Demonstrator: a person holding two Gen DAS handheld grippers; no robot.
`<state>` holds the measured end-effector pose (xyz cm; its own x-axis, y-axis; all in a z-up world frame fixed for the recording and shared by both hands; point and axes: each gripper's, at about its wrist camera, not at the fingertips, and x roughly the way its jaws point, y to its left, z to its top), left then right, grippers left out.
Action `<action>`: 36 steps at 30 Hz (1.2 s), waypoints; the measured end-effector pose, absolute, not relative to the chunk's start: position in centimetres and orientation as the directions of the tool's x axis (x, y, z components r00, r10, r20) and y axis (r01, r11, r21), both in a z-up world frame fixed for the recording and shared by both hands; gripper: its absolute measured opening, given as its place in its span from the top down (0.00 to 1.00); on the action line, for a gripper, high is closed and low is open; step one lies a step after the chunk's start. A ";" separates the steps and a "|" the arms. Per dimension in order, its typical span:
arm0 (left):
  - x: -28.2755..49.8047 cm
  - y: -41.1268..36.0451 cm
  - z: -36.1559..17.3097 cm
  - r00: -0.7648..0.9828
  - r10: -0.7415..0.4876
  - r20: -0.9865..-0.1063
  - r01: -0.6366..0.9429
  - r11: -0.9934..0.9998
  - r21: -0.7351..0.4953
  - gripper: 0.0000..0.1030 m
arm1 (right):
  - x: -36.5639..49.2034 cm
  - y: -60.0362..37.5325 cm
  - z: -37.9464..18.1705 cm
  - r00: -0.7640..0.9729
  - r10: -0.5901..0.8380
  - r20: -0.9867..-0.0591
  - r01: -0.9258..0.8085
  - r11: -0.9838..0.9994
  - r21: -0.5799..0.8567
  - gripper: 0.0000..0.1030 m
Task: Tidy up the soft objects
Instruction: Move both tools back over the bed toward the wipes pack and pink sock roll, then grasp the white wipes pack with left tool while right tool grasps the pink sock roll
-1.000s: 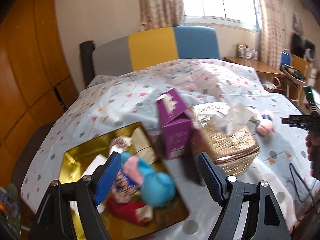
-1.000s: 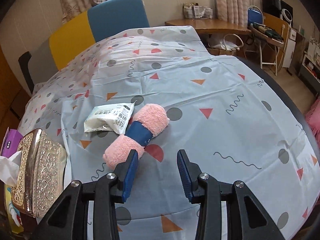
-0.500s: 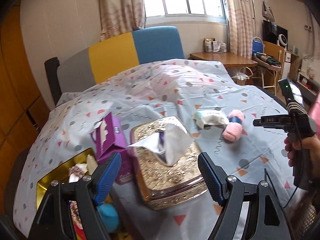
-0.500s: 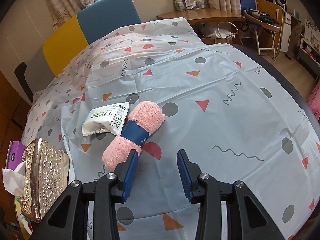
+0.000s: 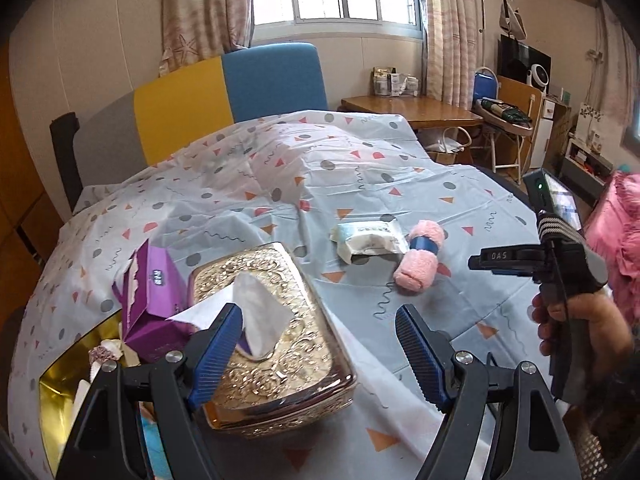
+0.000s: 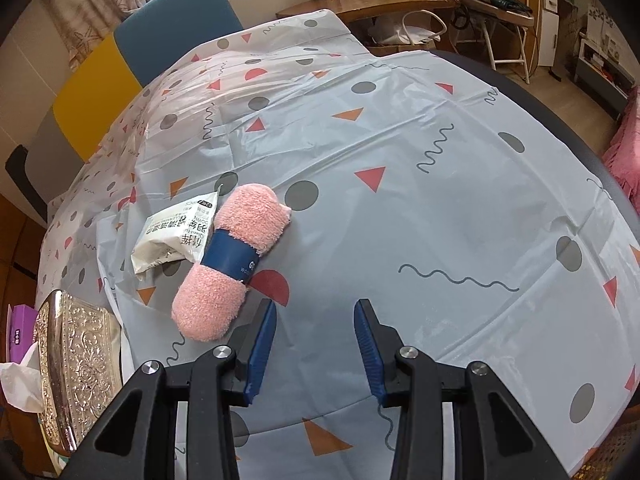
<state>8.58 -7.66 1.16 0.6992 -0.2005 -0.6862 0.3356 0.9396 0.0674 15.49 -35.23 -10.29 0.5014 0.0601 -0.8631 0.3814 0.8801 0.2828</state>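
A pink fluffy roll with a blue band lies on the patterned tablecloth; it also shows in the left wrist view. A white soft packet touches its left side, seen too in the left wrist view. My right gripper is open and empty, just in front and right of the roll. My left gripper is open and empty above the gold tissue box. A gold tray with soft items lies at the lower left.
A purple carton stands between tray and tissue box. The tissue box also shows at the right wrist view's left edge. The right hand-held gripper's body is at the right. Chairs stand behind the table.
The left gripper has swung from over the gold tray to the right, now above the tissue box. The right gripper has come slightly closer to the pink roll.
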 end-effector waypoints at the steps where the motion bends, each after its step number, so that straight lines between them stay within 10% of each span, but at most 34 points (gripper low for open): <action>1: 8.8 -7.8 1.3 0.696 -0.208 -0.688 0.338 0.939 0.058 0.23 | 15.4 -35.4 -10.4 0.499 0.062 -0.864 0.389 0.875 0.288 0.61; 36: 34.0 -21.0 -9.0 0.334 -0.249 -0.909 0.340 0.931 -0.130 0.01 | 15.7 -36.0 -10.4 0.484 0.175 -0.857 0.403 0.825 0.396 0.61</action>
